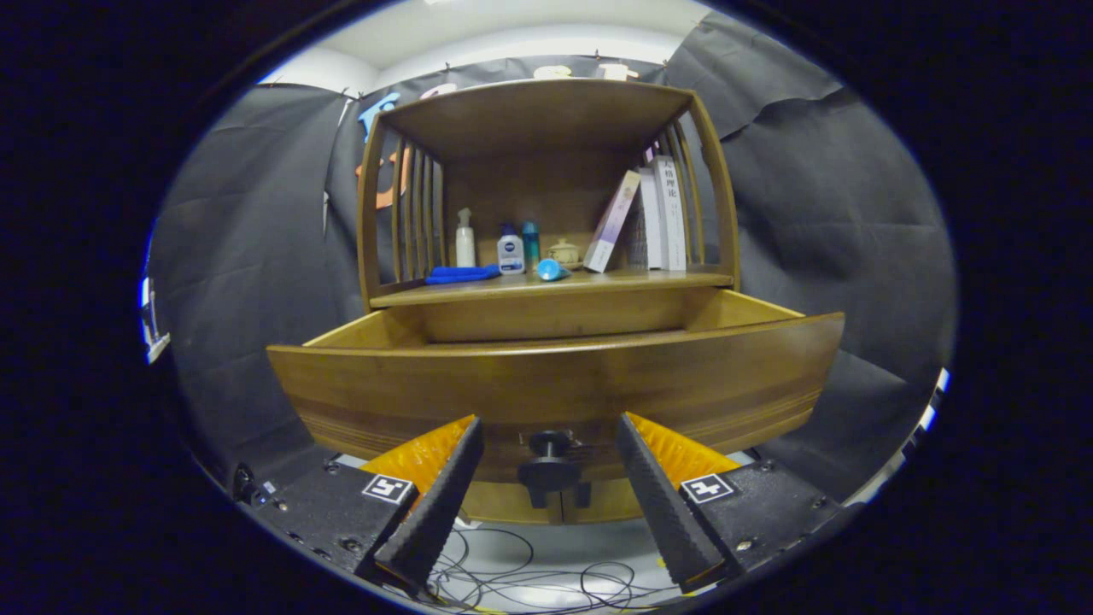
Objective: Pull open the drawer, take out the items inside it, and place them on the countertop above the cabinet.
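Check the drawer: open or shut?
Open: the drawer juts out beyond the countertop, side walls showing. The open tool flanks its knob untouched.

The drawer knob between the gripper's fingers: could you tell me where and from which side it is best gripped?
Grip the round head of the knob, coming straight from the front with one finger on either side. It sticks out from the drawer front on a short stem, so the sides are free. The gripper is open, fingers flanking it, apart from it.
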Available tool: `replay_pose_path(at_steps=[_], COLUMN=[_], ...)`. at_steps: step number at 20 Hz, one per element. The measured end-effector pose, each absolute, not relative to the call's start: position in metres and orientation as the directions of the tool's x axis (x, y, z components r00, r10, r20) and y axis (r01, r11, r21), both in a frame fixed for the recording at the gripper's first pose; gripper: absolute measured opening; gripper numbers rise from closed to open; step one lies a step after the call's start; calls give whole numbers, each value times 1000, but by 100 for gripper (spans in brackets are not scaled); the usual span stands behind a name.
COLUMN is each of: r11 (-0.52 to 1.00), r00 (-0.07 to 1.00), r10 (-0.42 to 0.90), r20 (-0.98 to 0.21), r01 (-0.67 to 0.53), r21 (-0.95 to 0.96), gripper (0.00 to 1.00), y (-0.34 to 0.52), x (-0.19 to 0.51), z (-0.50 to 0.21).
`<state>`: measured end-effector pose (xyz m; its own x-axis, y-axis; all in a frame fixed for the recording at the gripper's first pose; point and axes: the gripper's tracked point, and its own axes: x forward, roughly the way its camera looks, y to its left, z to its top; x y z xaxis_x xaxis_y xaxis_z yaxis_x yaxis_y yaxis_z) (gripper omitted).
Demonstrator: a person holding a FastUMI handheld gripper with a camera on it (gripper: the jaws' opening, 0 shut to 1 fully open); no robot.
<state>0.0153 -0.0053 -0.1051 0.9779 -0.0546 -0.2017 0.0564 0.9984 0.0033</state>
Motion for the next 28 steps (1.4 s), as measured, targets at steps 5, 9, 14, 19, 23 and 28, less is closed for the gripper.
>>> replay_pose_path(at_steps=[5,9,14,19,23,28], r11=[997,995,995,998,997,997], r00=[976,980,981,982,982,980], r10=[-73,-96,-93,-70,-73,-77], r20=[-204,-177,-173,-178,-173,-185], r01=[68,88,85,68,70,74], r21=[-29,-54,-50,-18,-21,-22], gripper=[99,99,100,100,99,99], y=[-8,-10,-9,-10,-10,-10], x=[29,29,33,46,51,67], z=[-113,-116,-117,-116,-116,-115])
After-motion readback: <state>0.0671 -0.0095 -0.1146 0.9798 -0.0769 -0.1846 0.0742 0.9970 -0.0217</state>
